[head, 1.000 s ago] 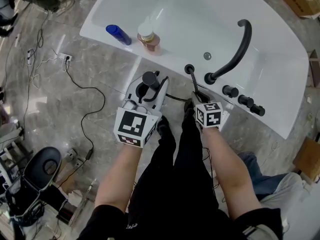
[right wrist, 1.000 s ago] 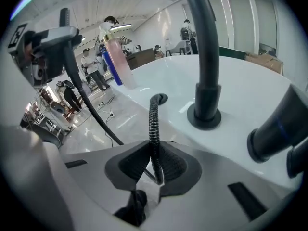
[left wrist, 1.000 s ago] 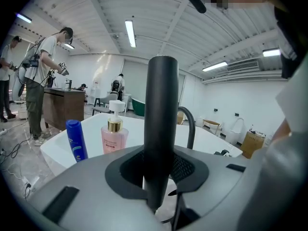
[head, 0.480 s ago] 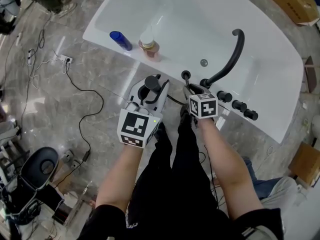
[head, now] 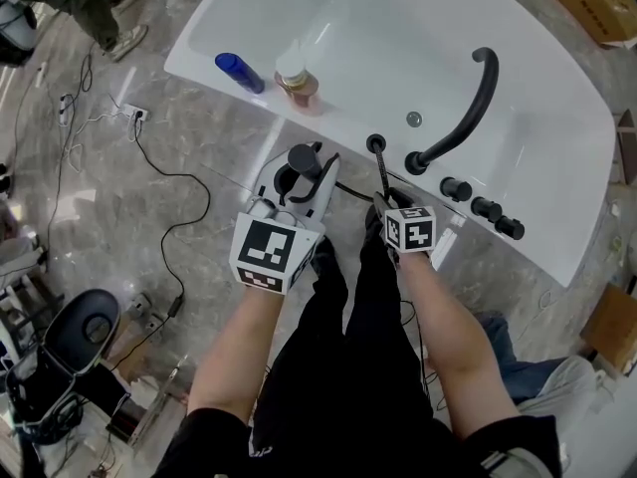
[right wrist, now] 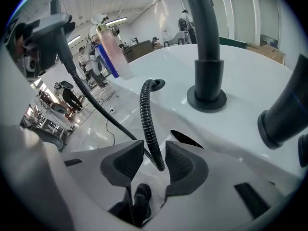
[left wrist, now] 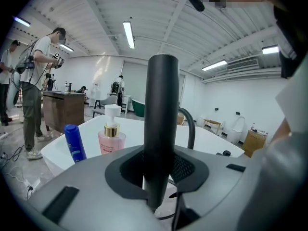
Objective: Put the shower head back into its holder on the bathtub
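Your left tongs gripped the shower head; your right tongs, just opening, loosely straddled the hose near the bathtub's faucet.

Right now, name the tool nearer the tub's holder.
Right. The right tool, jaws just opened around the hose, sits near the holder; the left tool is farther left.

Shower head sits between my left fingers. Past them on the bathtub rim – capped bottle left, pump bottle just right of it. Hose runs loose between my right fingers, jaws just been opening – holder dead ahead, spout ahead-right, knobs further right.
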Demonstrator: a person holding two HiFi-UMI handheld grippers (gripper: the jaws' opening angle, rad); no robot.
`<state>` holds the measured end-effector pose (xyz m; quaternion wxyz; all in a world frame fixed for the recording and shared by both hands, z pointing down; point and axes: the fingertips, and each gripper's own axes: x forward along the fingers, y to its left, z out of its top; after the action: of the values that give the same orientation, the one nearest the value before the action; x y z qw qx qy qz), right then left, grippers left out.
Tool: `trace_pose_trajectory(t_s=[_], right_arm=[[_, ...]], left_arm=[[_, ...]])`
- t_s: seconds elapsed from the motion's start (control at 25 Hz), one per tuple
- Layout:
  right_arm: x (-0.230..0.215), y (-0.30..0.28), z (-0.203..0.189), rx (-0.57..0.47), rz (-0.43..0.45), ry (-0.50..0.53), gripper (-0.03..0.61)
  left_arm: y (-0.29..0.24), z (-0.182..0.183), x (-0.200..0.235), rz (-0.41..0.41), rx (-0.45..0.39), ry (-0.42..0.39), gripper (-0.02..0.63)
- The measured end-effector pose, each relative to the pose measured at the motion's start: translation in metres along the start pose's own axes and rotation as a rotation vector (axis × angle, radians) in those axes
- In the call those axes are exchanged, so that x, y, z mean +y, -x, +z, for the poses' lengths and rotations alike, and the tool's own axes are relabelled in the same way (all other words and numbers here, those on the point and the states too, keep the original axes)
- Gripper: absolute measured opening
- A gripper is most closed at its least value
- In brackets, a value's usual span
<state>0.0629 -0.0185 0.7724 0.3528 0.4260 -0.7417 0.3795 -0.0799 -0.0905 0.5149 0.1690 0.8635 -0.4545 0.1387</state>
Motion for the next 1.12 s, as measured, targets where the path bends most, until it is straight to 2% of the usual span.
trace_pose_trajectory(t_s=[0.04,0.08,0.12,0.36,0.64,0.92,1.12], right_arm=[[0.000,-0.002,0.000,-0.013,0.001,-0.001,0.145],[0.000,-0.001,0.003,-0.025,0.001,0.006,0.096],[0.001,0.000,0.007,-0.036,0.002,0.018,0.075],[0.010,0.031,0.050,-0.081,0.006,0.040,0.074],[0.032,0.080,0.112,-0.111,0.015,0.021,0.098],[0.060,0.202,0.167,-0.329,0.013,-0.011,0.070],[0.073,0.303,0.193,-0.500,0.015,0.016,0.055]], left_arm=[[0.001,-0.001,0.002,0.005,0.001,-0.001,0.118],[0.001,-0.001,0.005,0.011,0.000,0.001,0.118],[0.001,-0.001,0.007,0.016,-0.002,0.005,0.118],[0.011,0.020,0.004,0.021,-0.022,-0.001,0.118],[0.042,0.094,-0.014,0.006,-0.084,-0.044,0.118],[0.092,0.174,-0.022,-0.014,-0.166,-0.086,0.118],[0.123,0.227,-0.035,-0.051,-0.233,-0.107,0.118]])
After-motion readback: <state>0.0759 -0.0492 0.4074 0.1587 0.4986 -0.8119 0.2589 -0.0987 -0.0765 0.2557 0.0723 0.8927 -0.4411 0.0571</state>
